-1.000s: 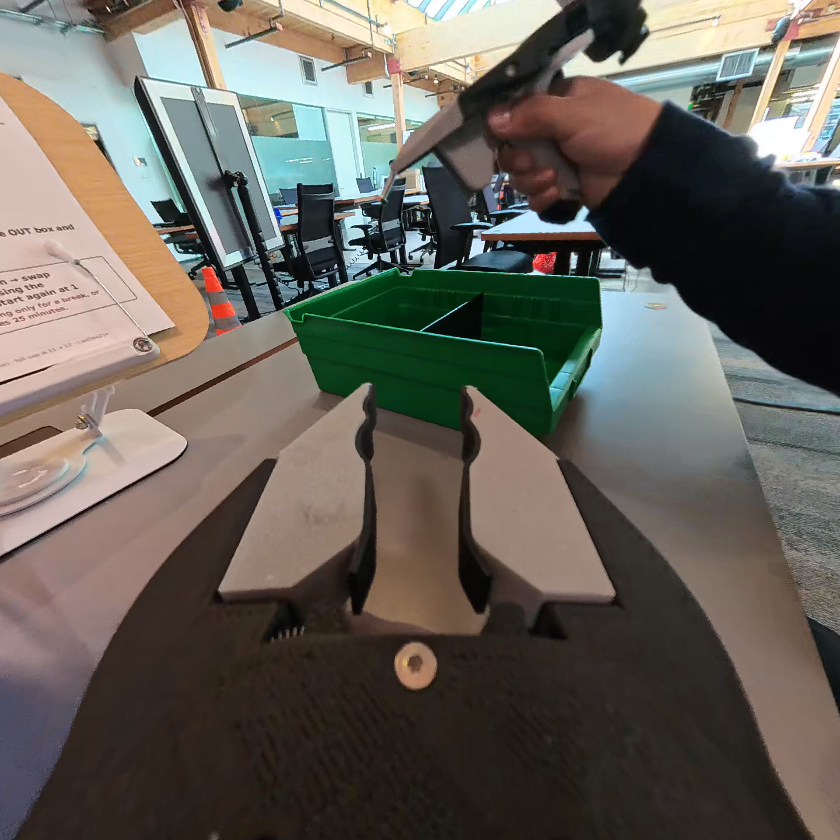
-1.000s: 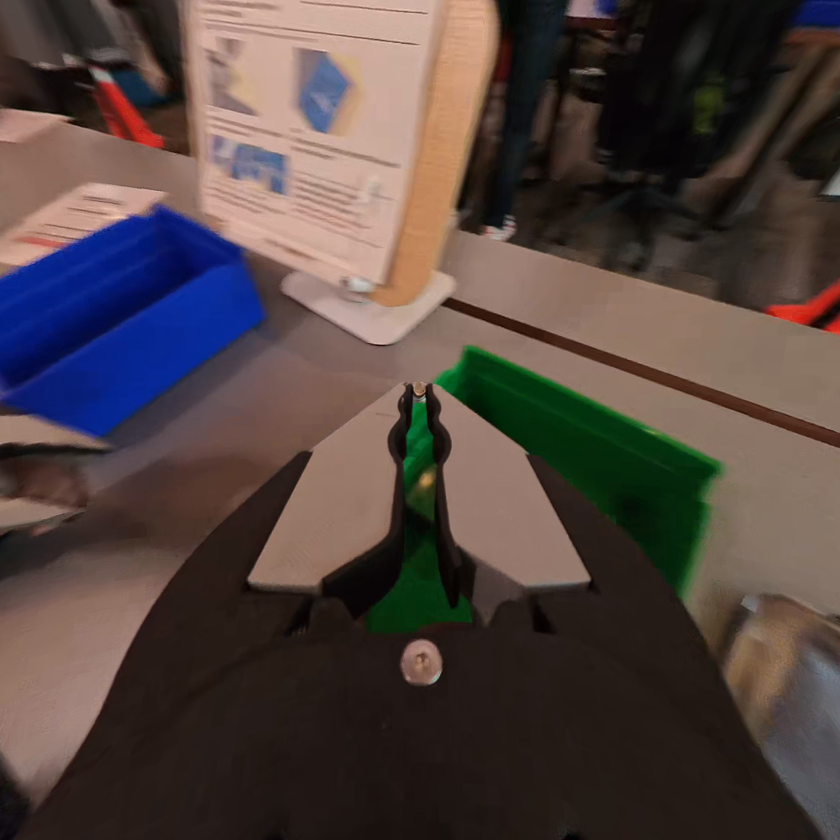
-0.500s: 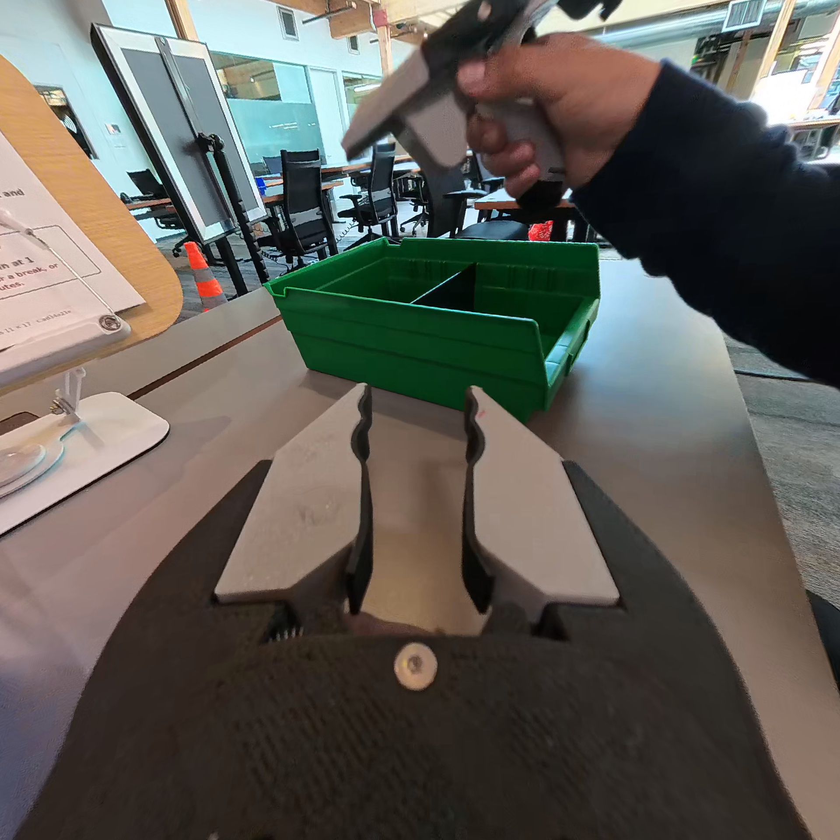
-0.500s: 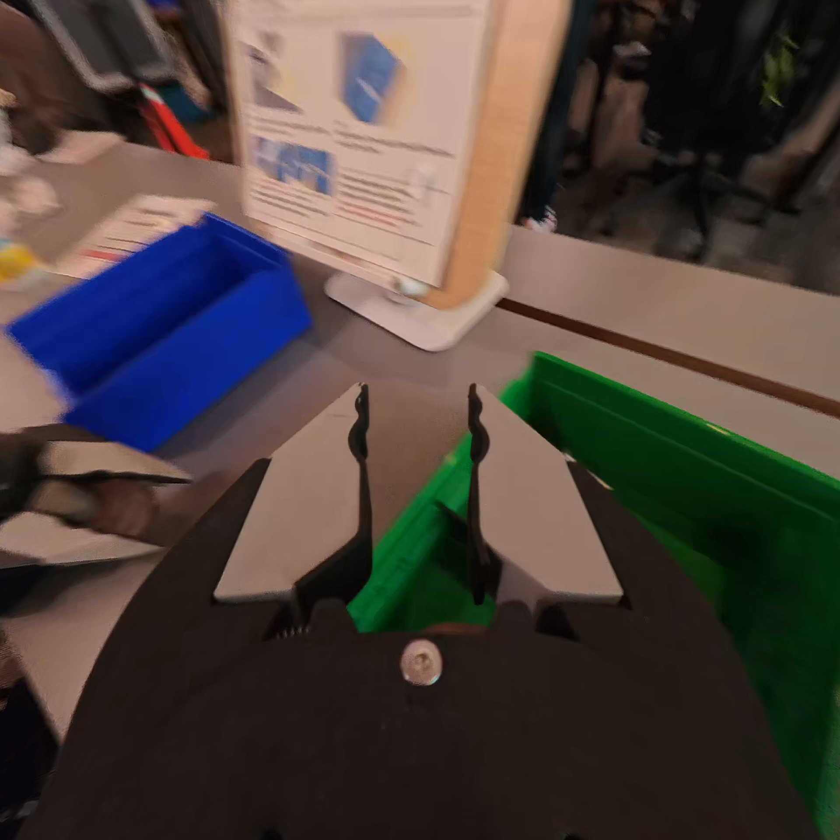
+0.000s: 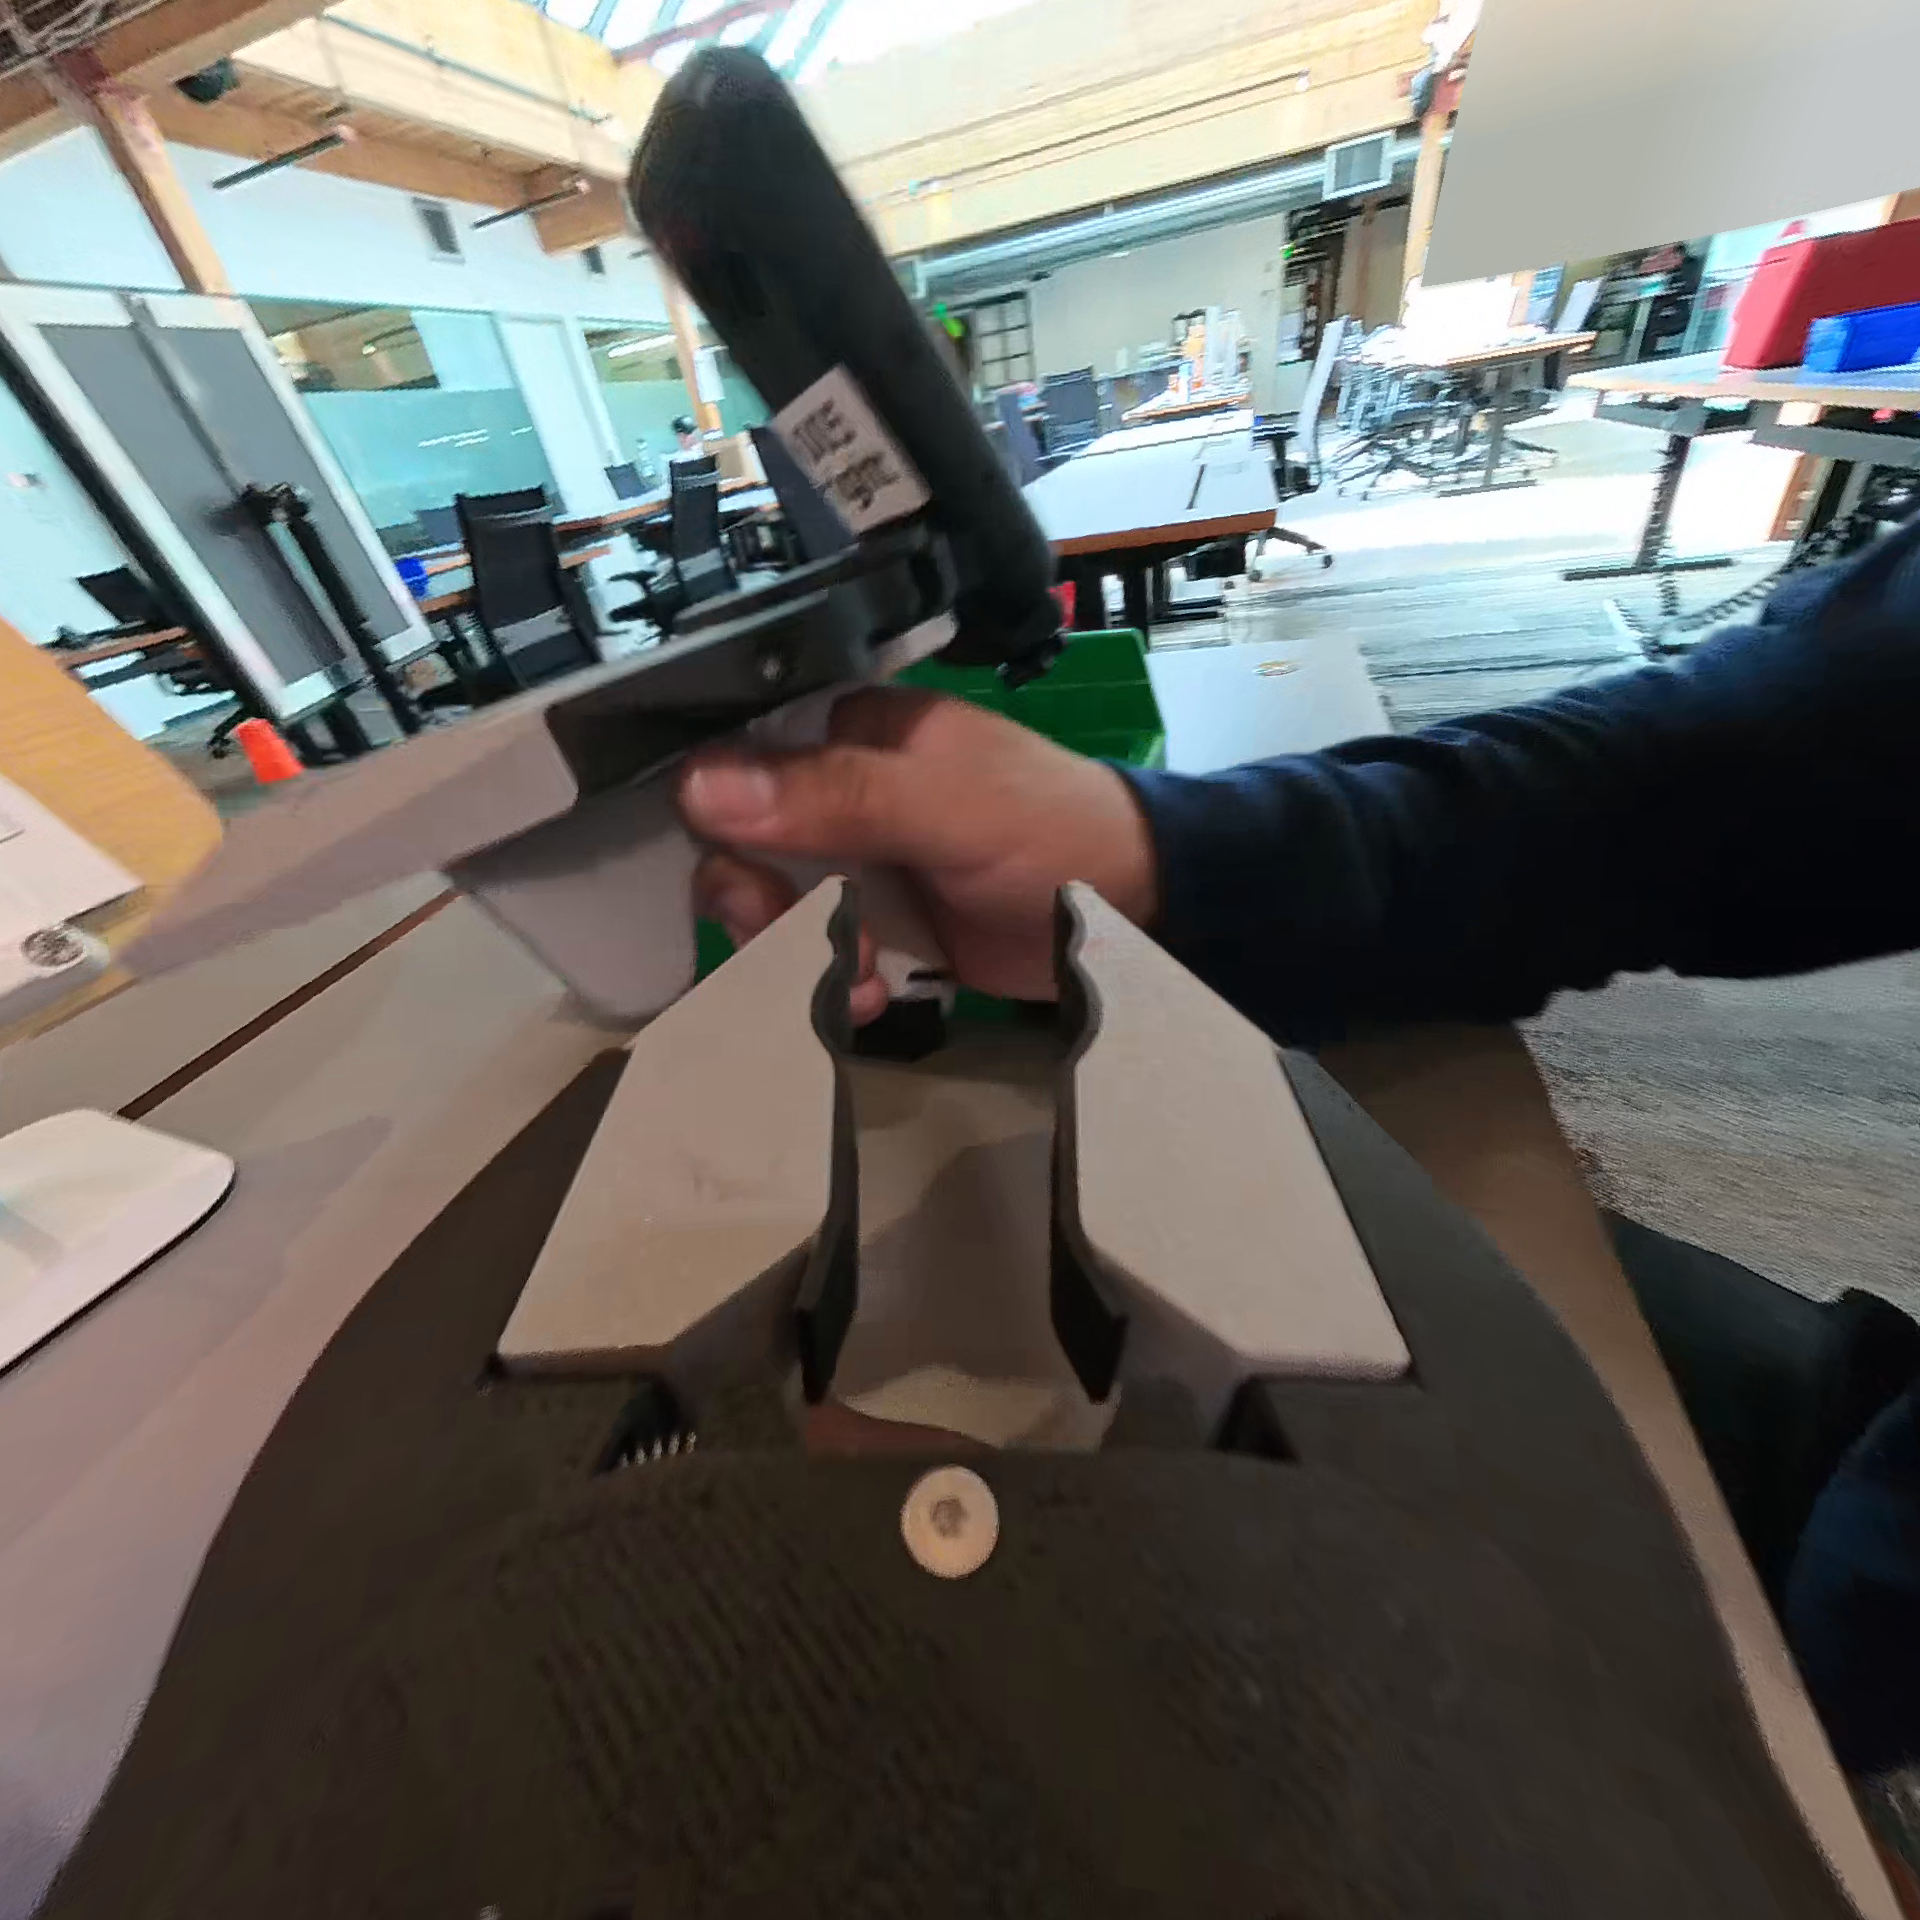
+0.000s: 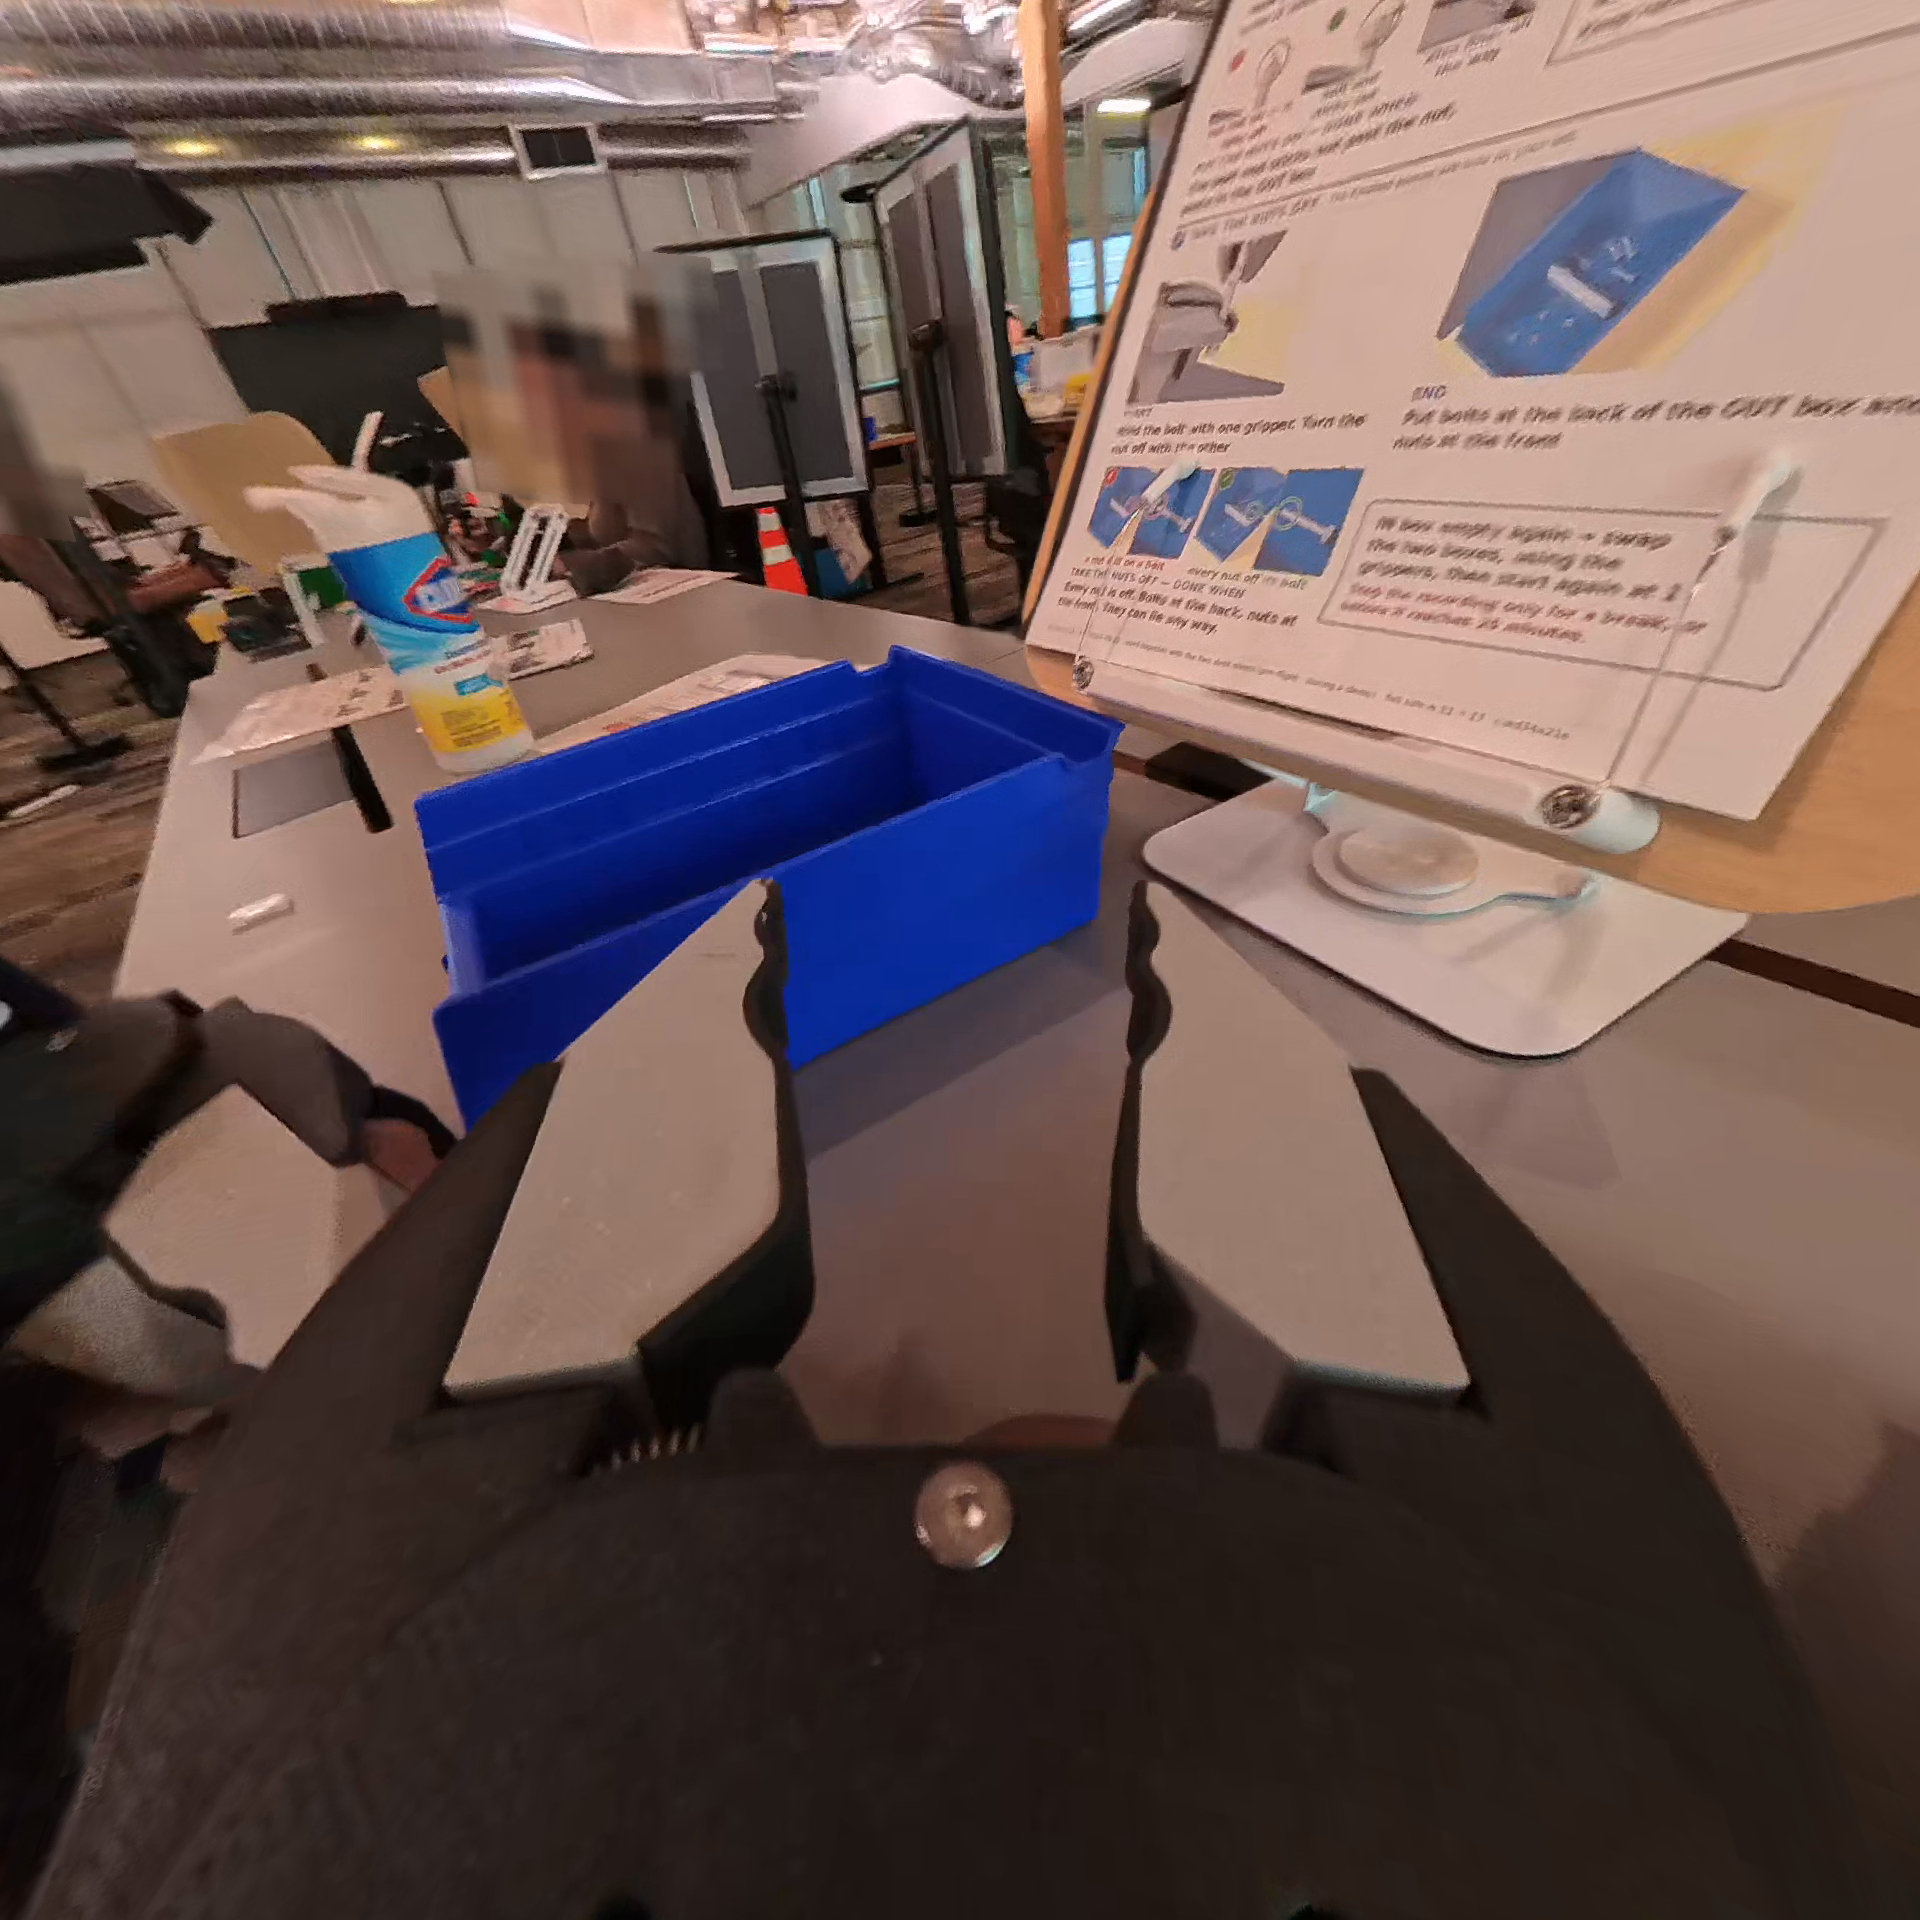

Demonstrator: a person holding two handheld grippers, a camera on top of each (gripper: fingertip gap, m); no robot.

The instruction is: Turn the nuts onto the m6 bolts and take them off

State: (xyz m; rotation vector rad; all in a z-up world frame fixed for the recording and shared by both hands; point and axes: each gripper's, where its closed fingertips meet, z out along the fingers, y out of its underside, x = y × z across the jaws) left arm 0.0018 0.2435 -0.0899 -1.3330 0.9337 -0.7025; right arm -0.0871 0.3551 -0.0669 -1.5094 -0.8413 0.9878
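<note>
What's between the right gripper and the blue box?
Nothing. In the right wrist view only bare grey table lies between the open right gripper and the blue box.

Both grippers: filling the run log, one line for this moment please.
left gripper: open, empty | right gripper: open, empty, facing blue bin | nuts, bolts: none visible

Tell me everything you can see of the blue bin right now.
The blue bin is an open-topped rectangular box of glossy blue plastic with ribbed, stepped walls and a lower lip at its near end. It sits flat on the grey table, angled away to the right, beside the white base of the instruction stand. The visible interior looks empty; its near floor is hidden. The right gripper, open, hovers before it without touching.
</note>
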